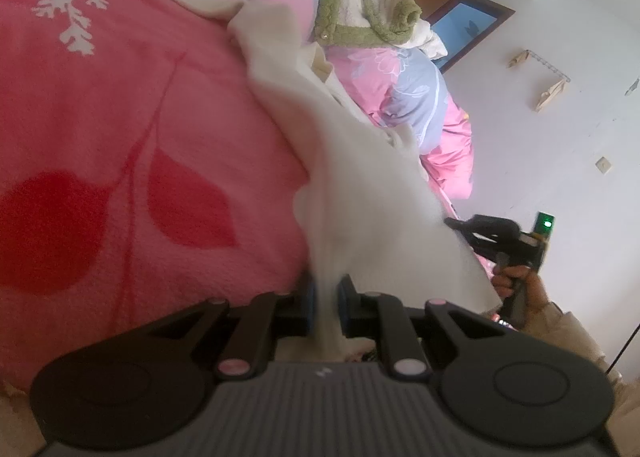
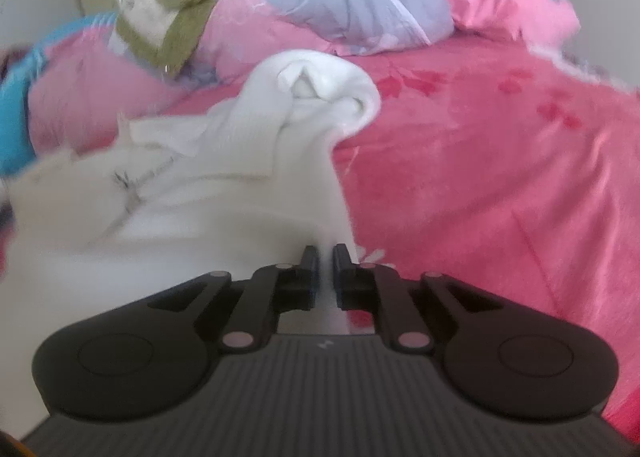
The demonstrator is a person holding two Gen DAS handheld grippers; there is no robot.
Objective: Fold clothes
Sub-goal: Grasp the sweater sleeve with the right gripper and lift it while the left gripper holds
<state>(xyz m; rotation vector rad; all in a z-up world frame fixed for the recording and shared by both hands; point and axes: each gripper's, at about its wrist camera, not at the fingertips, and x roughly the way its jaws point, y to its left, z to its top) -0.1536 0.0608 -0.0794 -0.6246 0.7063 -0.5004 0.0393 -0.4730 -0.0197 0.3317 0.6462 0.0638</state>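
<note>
A white garment lies stretched over the pink bed. My left gripper is shut on one edge of it and lifts the cloth off the blanket. In the right wrist view the same white garment spreads to the left with a rolled sleeve or hem ahead. My right gripper is shut on a fold of its near edge. The right gripper also shows in the left wrist view, at the garment's far corner, held by a hand.
The pink blanket with red leaf prints covers the bed. A pink and grey quilt is bunched at the far side with a green and cream fleece garment on top. A white wall stands beyond the bed.
</note>
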